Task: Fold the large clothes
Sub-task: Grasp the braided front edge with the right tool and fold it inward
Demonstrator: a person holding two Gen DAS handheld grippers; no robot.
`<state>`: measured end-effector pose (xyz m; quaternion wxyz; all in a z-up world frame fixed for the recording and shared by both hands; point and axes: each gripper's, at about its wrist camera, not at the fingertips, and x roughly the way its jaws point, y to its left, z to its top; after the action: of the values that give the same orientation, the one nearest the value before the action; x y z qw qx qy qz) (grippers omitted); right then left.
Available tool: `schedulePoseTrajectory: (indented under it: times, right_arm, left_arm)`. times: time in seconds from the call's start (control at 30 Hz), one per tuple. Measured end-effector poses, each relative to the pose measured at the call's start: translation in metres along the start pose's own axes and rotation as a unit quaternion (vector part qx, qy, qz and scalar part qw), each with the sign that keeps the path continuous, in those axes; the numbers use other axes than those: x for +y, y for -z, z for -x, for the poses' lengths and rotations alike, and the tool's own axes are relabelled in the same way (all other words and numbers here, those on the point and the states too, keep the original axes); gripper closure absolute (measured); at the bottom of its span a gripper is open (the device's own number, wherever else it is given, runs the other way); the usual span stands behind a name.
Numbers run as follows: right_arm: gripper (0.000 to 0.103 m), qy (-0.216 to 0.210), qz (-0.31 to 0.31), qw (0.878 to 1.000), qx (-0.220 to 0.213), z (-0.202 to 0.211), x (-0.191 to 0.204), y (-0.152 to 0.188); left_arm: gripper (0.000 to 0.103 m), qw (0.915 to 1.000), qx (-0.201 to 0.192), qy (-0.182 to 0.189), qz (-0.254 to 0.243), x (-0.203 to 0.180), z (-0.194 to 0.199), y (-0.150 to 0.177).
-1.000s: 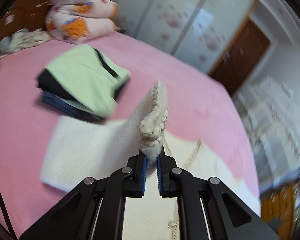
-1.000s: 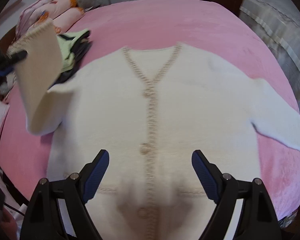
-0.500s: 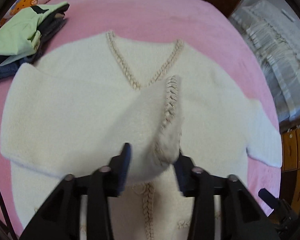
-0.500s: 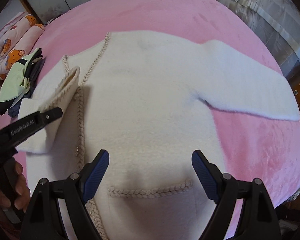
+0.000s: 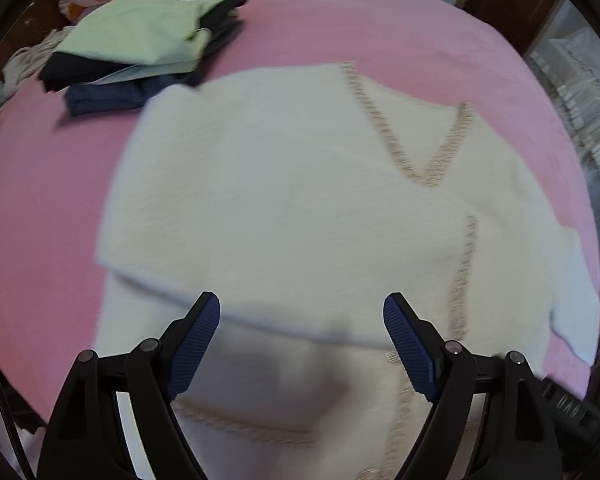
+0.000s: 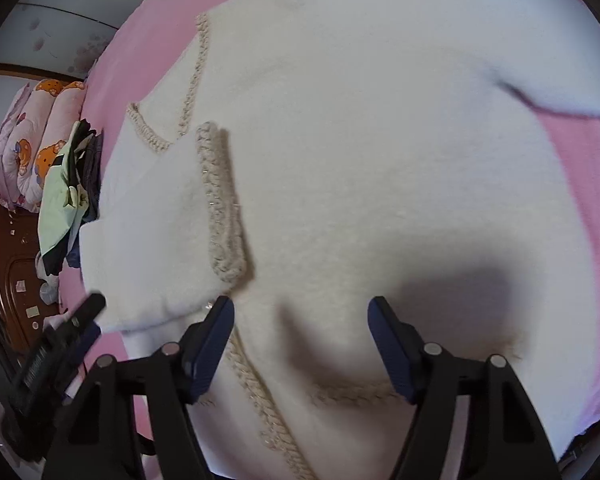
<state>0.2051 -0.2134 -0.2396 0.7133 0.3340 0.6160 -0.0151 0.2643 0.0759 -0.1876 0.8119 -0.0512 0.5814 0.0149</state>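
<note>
On my far left, a stack of folded clothes (image 5: 140, 44), pale green on top and dark beneath, sits on the pink bedspread (image 5: 40, 200), with rolled cartoon-print quilts (image 6: 32, 140) behind it near the headboard. Next comes the piece I am working: a cream knit cardigan (image 5: 300, 220) with beige braided trim, spread front-up across the middle of the bed. Its left sleeve (image 6: 160, 220) lies folded across the chest, the braided cuff (image 6: 220, 200) resting beside the button placket.

My left gripper (image 5: 302, 344) hovers over the lower edge of that folded sleeve, its jaws opening wide with nothing pinched between them; the fabric lies flat below. My right gripper (image 6: 302, 344) hangs low over the cardigan's right front, above the braided pocket trim (image 6: 352, 394); its jaws are closing, yet they stand apart and I see only flat knit under them, nothing gripped. Farther right, the right sleeve (image 5: 572, 300) stretches out unfolded toward the bed's edge.

I judge the first sleeve fold to be laid down and the matching one on the other side to be the step in hand. The next move calls for carrying the right gripper out to that sleeve, pinching near the cuff through the thick pile, and bringing it across without dragging the body or disturbing the first fold.
</note>
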Motion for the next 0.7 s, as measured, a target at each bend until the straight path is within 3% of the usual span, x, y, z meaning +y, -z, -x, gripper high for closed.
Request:
schedulePoseTrajectory:
  times: [0.07, 0.2, 0.37, 0.57, 0.63, 0.67, 0.7]
  right_arm:
    - [0.035, -0.013, 0.003, 1.0, 0.002, -0.008, 0.011, 0.0]
    - [0.047, -0.014, 0.015, 1.0, 0.015, -0.025, 0.03, 0.0]
    - [0.054, -0.014, 0.014, 1.0, 0.008, -0.038, 0.043, 0.004]
    - [0.059, -0.002, 0.032, 0.999, -0.003, -0.049, 0.061, -0.008]
    - [0.068, 0.012, 0.037, 0.999, -0.013, -0.049, 0.066, -0.012]
    - [0.083, 0.024, 0.042, 0.999, -0.017, -0.049, 0.069, -0.013]
    - [0.087, 0.036, 0.048, 0.998, -0.021, -0.048, 0.071, -0.015]
  left_arm:
    - [0.02, 0.9996, 0.01, -0.023, 0.013, 0.024, 0.0, 0.008]
    - [0.02, 0.9958, 0.025, -0.071, 0.052, 0.071, -0.004, 0.022]
    - [0.02, 0.9878, 0.039, -0.099, 0.114, 0.124, -0.01, 0.031]
    - [0.02, 0.9841, 0.014, -0.157, 0.083, 0.15, -0.015, 0.031]
    - [0.02, 0.9854, 0.012, -0.153, 0.075, 0.156, -0.023, 0.029]
    - [0.02, 0.987, 0.01, -0.143, 0.072, 0.158, -0.026, 0.028]
    - [0.02, 0.9889, 0.008, -0.131, 0.07, 0.156, -0.029, 0.026]
